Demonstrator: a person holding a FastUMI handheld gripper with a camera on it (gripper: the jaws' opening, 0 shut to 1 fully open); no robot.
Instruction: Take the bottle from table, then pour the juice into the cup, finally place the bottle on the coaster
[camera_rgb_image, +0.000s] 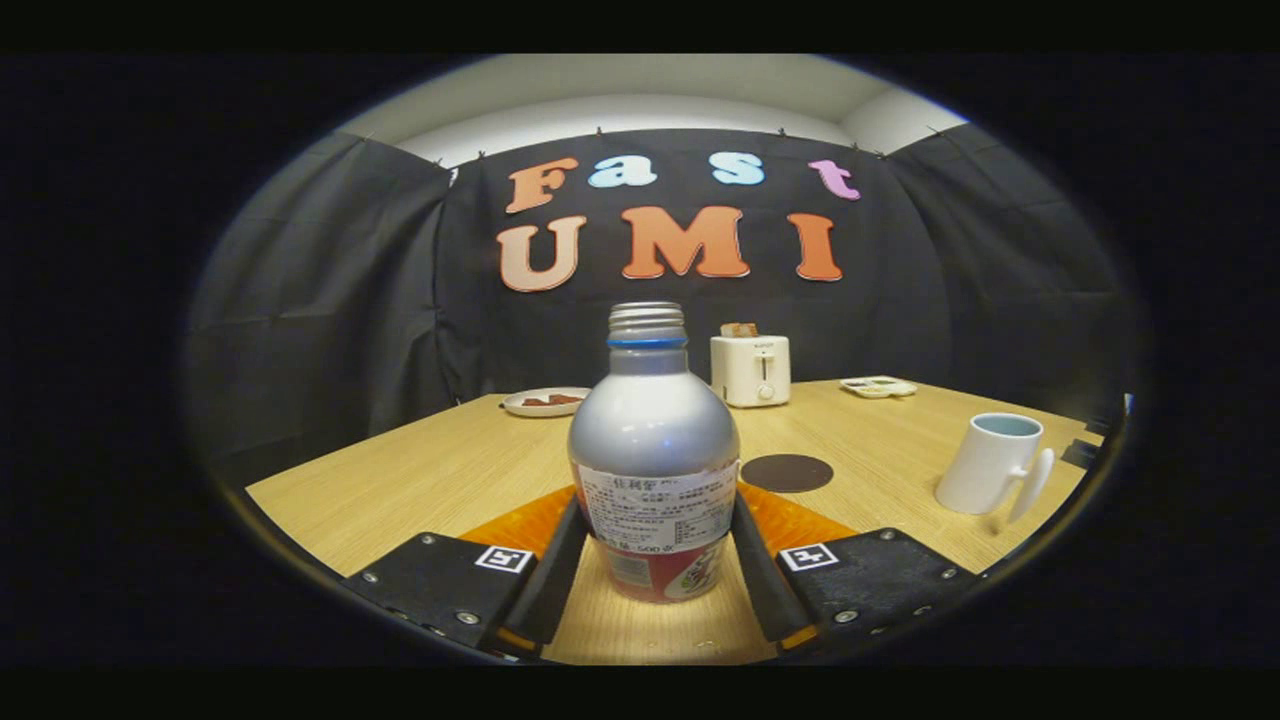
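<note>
A silver bottle (652, 440) with a white label and a red base stands upright between my fingers, its threaded neck uncapped. My gripper (656, 505) is shut on the bottle, one finger (555, 570) pressing its left side and the other finger (752, 565) its right. Whether the base rests on the wooden table (420, 480) or hangs just above it, I cannot tell. Just beyond the right finger lies a dark round coaster (787, 472). A white cup (990, 465) with its handle turned towards me stands further right, tilted in this view.
An orange mat (800, 520) lies under and behind the bottle. At the table's far edge stand a white toaster (750, 370) holding toast, a plate (545, 402) with food on the left and a small dish (878, 386) on the right. Black cloth walls enclose the table.
</note>
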